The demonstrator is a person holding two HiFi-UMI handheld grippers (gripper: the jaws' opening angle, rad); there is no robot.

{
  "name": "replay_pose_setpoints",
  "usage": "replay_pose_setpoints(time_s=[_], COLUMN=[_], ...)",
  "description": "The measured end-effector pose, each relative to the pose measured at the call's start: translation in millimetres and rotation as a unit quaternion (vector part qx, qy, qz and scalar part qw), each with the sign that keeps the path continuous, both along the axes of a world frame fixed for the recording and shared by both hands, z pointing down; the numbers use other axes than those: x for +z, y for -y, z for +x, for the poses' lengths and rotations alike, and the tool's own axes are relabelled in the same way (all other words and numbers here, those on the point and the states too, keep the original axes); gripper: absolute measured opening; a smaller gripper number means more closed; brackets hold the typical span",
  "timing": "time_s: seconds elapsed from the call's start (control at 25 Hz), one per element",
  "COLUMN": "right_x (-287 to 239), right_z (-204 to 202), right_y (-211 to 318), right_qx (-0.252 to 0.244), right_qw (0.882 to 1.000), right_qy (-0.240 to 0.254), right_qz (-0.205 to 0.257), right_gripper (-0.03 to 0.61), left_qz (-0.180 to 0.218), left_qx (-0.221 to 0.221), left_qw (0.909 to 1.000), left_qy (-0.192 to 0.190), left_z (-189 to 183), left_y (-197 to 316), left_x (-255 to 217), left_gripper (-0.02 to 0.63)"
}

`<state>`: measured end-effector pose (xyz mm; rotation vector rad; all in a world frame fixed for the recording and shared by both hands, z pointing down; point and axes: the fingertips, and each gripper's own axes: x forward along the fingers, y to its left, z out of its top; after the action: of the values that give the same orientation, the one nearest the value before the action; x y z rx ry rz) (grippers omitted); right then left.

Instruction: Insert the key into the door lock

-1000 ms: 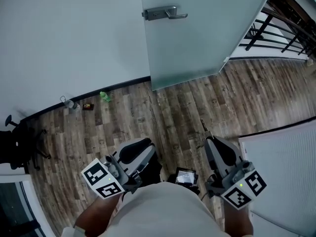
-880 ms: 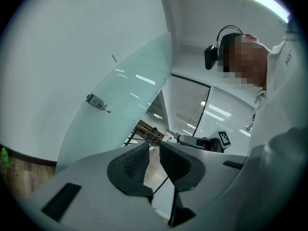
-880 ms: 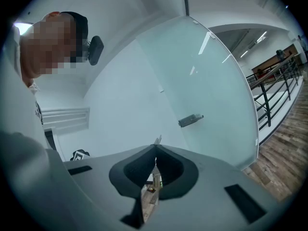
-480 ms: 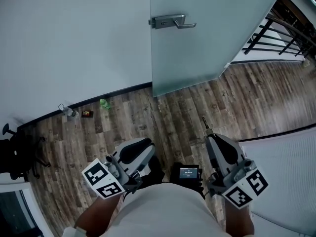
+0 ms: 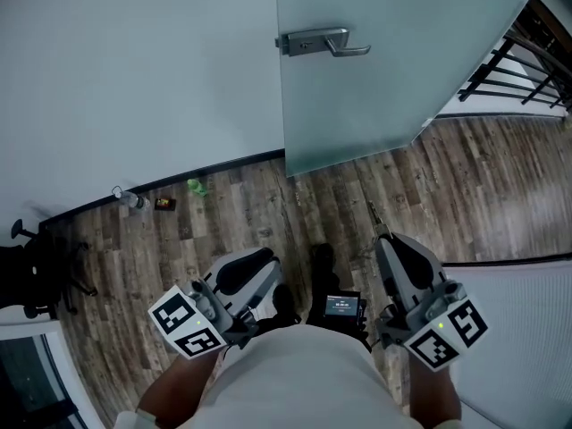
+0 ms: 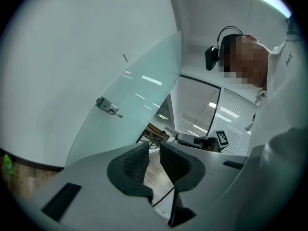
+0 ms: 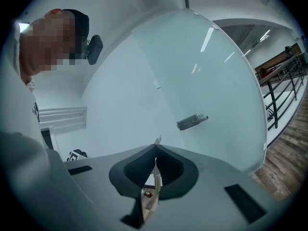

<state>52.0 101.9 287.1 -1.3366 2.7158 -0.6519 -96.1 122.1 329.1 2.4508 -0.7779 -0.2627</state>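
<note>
The key [image 7: 157,140] was clamped in the right gripper [image 7: 155,152]. The jaws were closed tight on it, and only its thin tip was seen sticking out past the pads. The left gripper [image 6: 153,147] was held with its jaws a narrow way apart. Nothing was gripped between them, and floorboards were seen through the gap. Both grippers were held low in front of the person's body, side by side and well apart, and were pointed toward the frosted glass door [image 5: 393,79]. The door's metal lever handle [image 5: 323,41] was mounted near its left edge, well away from both grippers and from the key. The keyhole could not be made out. To the left of the door a plain pale wall [image 5: 134,79] was seen, with a dark baseboard along the wooden floor [image 5: 268,213]. A small bottle [image 5: 130,197] and a green scrap [image 5: 196,186] were seen lying by the baseboard. A black railing [image 5: 488,66] was seen at the right, beyond the door.
</note>
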Motion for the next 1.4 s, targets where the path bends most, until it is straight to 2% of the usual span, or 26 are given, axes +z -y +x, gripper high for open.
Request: replay_pose_setpoints(time_s=[0.24, 0.52, 0.72, 1.04, 1.4], right_x=[0, 1, 1, 11, 11], right_z=[13, 38, 46, 45, 7], right_y=[58, 128, 162, 192, 231], right_qx=[-0.037, -0.078, -0.106, -0.123, -0.096], right_qw=[0.999, 0.997, 0.994, 0.992, 0.995], right_qy=[0.0, 0.008, 0.004, -0.002, -0.01], right_qz=[-0.001, -0.008, -0.008, -0.023, -0.021], right_gripper=[0.015, 0.015, 0.015, 0.015, 0.015], left_qz=[-0.005, -0.003, 0.002, 0.005, 0.004], left_qx=[-0.043, -0.08, -0.108, -0.126, -0.103], left_qw=[0.999, 0.9967, 0.994, 0.9915, 0.9945], left_qy=[0.01, 0.012, 0.017, 0.03, 0.022], left_z=[11, 47, 58, 51, 12], left_y=[47, 105, 136, 169, 220], left_x=[-3, -15, -23, -25, -20], left_gripper=[0.077, 0.077, 0.077, 0.077, 0.077])
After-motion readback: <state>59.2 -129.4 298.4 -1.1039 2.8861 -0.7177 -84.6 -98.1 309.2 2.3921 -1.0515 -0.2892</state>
